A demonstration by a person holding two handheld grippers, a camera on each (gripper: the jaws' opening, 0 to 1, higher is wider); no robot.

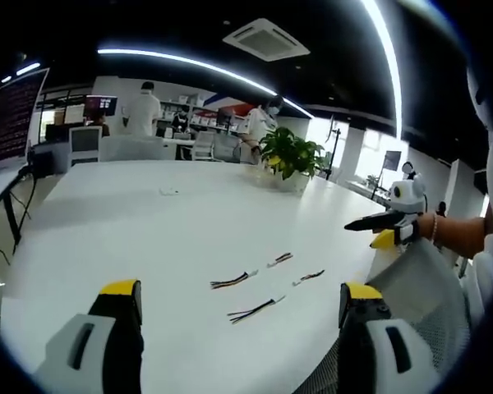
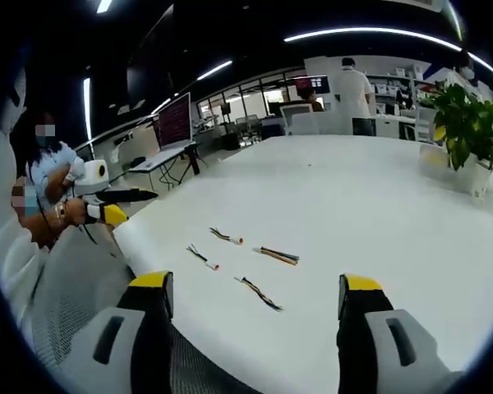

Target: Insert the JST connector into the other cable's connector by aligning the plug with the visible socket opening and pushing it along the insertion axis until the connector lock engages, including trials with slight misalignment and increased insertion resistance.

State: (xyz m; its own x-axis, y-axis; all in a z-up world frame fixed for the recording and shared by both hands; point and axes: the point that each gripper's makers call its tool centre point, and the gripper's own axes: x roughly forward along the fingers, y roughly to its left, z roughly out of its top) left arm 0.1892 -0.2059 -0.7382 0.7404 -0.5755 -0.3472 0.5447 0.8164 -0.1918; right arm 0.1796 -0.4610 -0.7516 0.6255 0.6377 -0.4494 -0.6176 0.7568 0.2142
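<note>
Several short wire cables with small white JST connectors lie loose on the white table. In the left gripper view they are a striped cable, one beyond it, one to its right and a nearer one. My left gripper hovers open above the near table edge, short of them, holding nothing. In the right gripper view the same cables lie just past my right gripper, also open and empty. Each gripper appears in the other's view, hand-held beside the table: right gripper, left gripper.
A potted plant stands on the far part of the table. A mesh chair back sits by the near edge. People stand at desks beyond, and a monitor stands at the side.
</note>
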